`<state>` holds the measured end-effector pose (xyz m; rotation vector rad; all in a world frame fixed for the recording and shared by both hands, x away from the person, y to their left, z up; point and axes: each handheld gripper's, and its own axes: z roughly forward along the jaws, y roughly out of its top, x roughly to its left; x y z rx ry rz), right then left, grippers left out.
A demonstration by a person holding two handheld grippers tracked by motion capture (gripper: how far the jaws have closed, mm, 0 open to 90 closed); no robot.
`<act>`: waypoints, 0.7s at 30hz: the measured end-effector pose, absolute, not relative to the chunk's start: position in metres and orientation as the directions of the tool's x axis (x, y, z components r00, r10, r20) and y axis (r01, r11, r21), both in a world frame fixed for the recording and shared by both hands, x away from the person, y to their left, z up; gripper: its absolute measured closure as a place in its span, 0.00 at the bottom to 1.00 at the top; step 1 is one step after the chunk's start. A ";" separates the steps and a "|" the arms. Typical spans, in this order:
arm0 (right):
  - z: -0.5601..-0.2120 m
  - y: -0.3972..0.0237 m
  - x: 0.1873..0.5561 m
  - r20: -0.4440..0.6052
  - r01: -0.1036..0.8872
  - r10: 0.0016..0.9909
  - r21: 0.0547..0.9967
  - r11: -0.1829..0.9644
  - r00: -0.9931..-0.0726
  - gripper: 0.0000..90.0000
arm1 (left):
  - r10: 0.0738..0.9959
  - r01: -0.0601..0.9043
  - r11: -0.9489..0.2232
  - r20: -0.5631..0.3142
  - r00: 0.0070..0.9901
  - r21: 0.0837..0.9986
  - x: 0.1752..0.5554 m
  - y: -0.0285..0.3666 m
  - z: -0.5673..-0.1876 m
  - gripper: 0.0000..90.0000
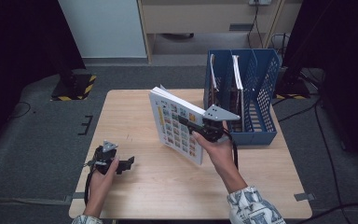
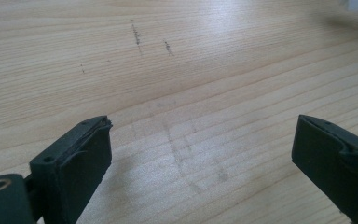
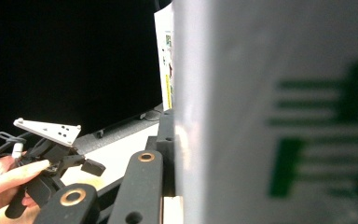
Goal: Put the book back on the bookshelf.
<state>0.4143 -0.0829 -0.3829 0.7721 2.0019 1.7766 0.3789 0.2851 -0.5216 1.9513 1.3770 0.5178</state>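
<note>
In the right gripper view the book [image 3: 279,112] stood so close that its green print blurred, and it hid the right tool's far jaw. In the high view the titles in the blue file rack [image 1: 256,107] were too small to read. The left tool's [image 2: 200,158] jaws ran off the frame's bottom edge.

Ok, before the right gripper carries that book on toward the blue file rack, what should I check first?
1. Grip: right gripper shut on the thick white book with the picture-grid cover: ok.
2. Book clear of the light wooden table, held tilted above it: ok.
3. Free slot in the blue mesh three-slot file rack: the rightmost compartment looks empty: ok.
4. Books already in the left and middle compartments standing upright: ok.
5. Left gripper parked low at the table's near left, jaws open, holding nothing: ok.
6. Book's far edge clearing the rack's front: cannot tell.
</note>
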 end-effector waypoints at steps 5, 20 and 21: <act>-0.382 -0.086 0.412 0.090 0.161 0.609 0.985 0.063 -0.788 0.82 | 0.932 0.666 -0.220 -0.048 0.359 0.713 0.380 0.284 -0.524 0.05; -0.379 -0.094 0.408 0.088 0.157 0.607 0.986 0.061 -0.789 0.82 | 0.932 0.689 -0.250 -0.023 0.362 0.681 0.381 0.282 -0.530 0.05; -0.378 -0.095 0.408 0.088 0.157 0.609 0.986 0.060 -0.788 0.82 | 0.932 0.689 -0.251 -0.023 0.362 0.679 0.381 0.282 -0.530 0.05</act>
